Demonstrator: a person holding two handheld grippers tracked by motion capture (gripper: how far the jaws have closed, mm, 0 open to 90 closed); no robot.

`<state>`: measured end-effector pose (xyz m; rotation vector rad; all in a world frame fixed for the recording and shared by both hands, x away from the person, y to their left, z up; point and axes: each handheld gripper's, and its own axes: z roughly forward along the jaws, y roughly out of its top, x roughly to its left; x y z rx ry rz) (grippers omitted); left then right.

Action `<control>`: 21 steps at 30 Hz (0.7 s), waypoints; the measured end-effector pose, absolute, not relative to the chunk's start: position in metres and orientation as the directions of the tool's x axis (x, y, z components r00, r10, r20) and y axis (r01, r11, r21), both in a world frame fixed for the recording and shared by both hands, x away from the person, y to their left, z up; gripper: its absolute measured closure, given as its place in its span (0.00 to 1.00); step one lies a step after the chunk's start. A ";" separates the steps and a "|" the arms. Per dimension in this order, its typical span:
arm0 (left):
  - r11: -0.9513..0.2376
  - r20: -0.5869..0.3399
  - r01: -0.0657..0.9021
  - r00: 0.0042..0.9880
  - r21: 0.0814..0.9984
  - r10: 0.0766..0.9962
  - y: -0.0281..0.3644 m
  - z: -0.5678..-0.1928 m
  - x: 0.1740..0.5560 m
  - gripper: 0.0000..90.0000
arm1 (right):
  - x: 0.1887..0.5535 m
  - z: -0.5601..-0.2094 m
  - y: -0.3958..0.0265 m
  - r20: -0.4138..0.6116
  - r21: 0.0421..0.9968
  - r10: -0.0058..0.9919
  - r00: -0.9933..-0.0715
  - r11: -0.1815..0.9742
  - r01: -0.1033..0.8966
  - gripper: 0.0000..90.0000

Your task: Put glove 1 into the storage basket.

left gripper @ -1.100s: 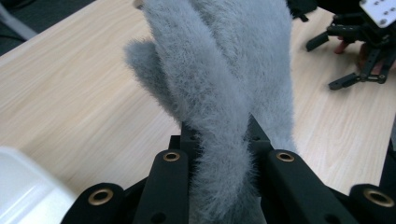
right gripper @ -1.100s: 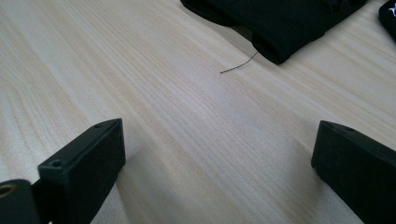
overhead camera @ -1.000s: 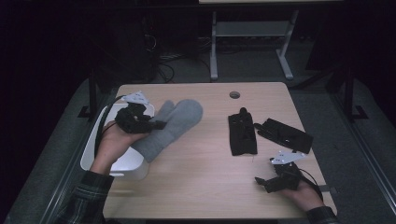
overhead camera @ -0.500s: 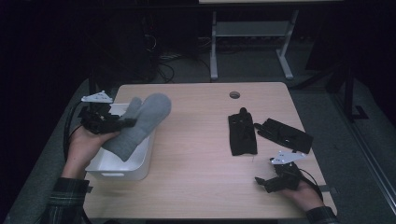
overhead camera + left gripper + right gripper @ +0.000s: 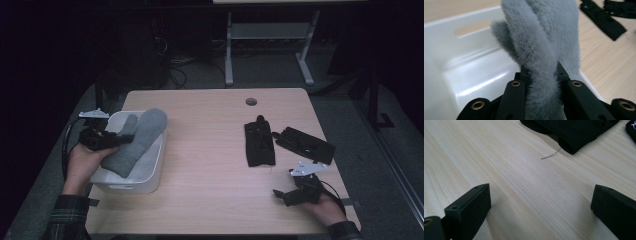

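A fluffy grey mitten (image 5: 137, 137) (image 5: 544, 47) hangs over the white plastic bin (image 5: 150, 172) at the table's left side, its tip lying on the bin's far right rim. My left gripper (image 5: 114, 140) (image 5: 541, 86) is shut on the mitten's cuff, held from the left of the bin. Two black gloves (image 5: 259, 142) (image 5: 305, 144) lie flat on the table at the right. My right gripper (image 5: 281, 196) (image 5: 541, 202) rests near the front right edge, jaws wide open with bare wood between them.
The wooden table (image 5: 210, 165) has a round cable hole (image 5: 251, 101) near its far edge. A loose dark thread (image 5: 551, 153) lies by the nearer black glove (image 5: 574, 130). Behind the table stand a white desk frame (image 5: 265, 45) and cables on the dark floor.
My left gripper carried the grey mitten leftward and down, from above the table beside the bin to over the bin. The right hand has stayed put.
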<state>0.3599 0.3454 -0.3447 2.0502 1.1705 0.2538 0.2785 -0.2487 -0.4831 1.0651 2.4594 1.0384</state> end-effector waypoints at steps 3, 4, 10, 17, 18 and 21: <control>-0.277 -0.206 0.683 0.536 0.676 0.819 0.350 -0.356 0.365 0.84 | 0.279 -0.483 -0.249 0.037 0.705 0.718 -0.695 0.474 0.527 0.03; -0.272 -0.210 0.690 0.529 0.671 0.822 0.351 -0.360 0.366 0.84 | 0.279 -0.483 -0.249 0.037 0.705 0.718 -0.695 0.474 0.527 0.03; -0.248 -0.227 0.746 0.472 0.618 0.852 0.356 -0.382 0.377 0.83 | 0.279 -0.483 -0.249 0.037 0.705 0.718 -0.695 0.474 0.528 0.03; -0.239 -0.238 0.776 0.445 0.584 0.863 0.357 -0.396 0.386 0.82 | 0.279 -0.483 -0.249 0.037 0.705 0.718 -0.695 0.474 0.527 0.03; -0.238 -0.227 0.783 0.432 0.575 0.873 0.356 -0.400 0.389 0.81 | 0.279 -0.483 -0.249 0.036 0.706 0.718 -0.695 0.474 0.526 0.03; -0.244 -0.203 0.789 0.419 0.565 0.885 0.357 -0.403 0.390 0.78 | 0.279 -0.483 -0.249 0.037 0.705 0.718 -0.695 0.474 0.527 0.03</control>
